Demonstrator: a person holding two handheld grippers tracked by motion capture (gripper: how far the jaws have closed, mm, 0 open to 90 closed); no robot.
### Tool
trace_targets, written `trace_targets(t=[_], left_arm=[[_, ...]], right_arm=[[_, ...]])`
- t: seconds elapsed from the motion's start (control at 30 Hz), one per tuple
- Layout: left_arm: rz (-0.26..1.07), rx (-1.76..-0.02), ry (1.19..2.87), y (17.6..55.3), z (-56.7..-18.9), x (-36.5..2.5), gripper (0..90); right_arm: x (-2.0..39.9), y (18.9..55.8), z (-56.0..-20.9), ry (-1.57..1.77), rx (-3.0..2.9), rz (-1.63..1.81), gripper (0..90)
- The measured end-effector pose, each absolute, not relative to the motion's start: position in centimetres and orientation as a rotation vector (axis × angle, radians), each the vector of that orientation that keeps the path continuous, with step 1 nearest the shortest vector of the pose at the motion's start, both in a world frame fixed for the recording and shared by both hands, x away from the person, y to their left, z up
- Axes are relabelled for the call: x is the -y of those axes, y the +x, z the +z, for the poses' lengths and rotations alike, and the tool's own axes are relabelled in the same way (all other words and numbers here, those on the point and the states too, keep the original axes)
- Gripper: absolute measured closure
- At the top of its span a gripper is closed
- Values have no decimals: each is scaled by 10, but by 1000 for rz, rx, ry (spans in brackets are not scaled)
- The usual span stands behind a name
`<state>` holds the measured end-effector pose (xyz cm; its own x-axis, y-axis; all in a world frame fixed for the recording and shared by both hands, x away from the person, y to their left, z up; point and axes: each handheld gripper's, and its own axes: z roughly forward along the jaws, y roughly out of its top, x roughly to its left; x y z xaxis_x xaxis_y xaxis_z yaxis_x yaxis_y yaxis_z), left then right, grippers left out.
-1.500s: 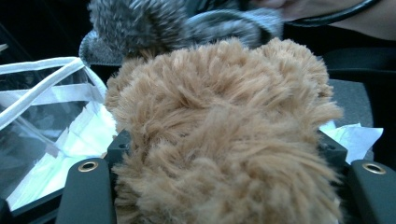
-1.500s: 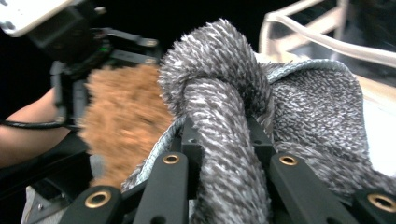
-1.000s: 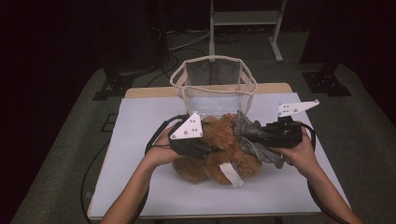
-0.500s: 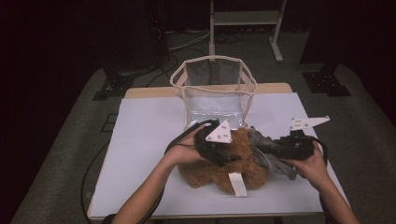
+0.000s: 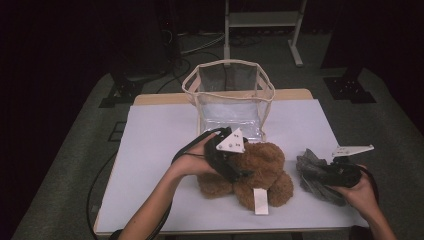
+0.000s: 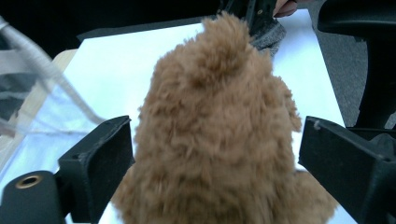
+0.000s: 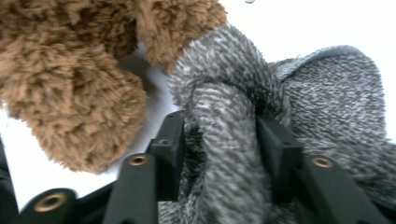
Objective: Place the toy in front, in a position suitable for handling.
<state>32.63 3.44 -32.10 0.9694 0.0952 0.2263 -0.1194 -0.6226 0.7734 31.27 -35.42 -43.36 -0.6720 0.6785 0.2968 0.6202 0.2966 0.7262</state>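
So the person's left forearm comes up from the bottom edge at a slant toward the middle of the table, and the left gripper [image 5: 239,167] sits right on top of the brown teddy bear [image 5: 260,172], pointed down into its fur with the grey three-cornered plate facing up. In the left gripper view the jaws stand wide on either side of the fuzzy brown body with a visible gap on both sides, so it's let go; they've just been opening with the bear still between them. The right hand [image 5: 362,192] is low at the table's right edge, wrist bent inward, holding the right gripper [image 5: 327,172] roughly level and pointing left at the grey knit garment [image 5: 315,175]. In the right gripper view a fold of that knit sits between the two pads and seems to fill the gap, so it looks pinched, though those jaws have just been opening too. The bear lies in the middle of the white table sheet [image 5: 155,150], a white tag [image 5: 260,201] sticking out toward the near edge, one paw just beside the garment. Right behind the bear stands a clear bag with cream trim [image 5: 230,95], open at the top. Past the table there's a white metal stand [image 5: 262,20] on the dark floor.
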Motion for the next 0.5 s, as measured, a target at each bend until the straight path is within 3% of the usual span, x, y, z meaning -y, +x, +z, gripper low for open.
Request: trace_targets(t=[0.13, 0.5], left_arm=[[311, -13, 2196, 322, -324, -58, 80], [353, -79, 2156, 320, -333, -93, 59]], right_arm=[[348, 312, -421, 1183, -2478, 1385, 402], [311, 310, -376, 940, -2531, 1449, 308]])
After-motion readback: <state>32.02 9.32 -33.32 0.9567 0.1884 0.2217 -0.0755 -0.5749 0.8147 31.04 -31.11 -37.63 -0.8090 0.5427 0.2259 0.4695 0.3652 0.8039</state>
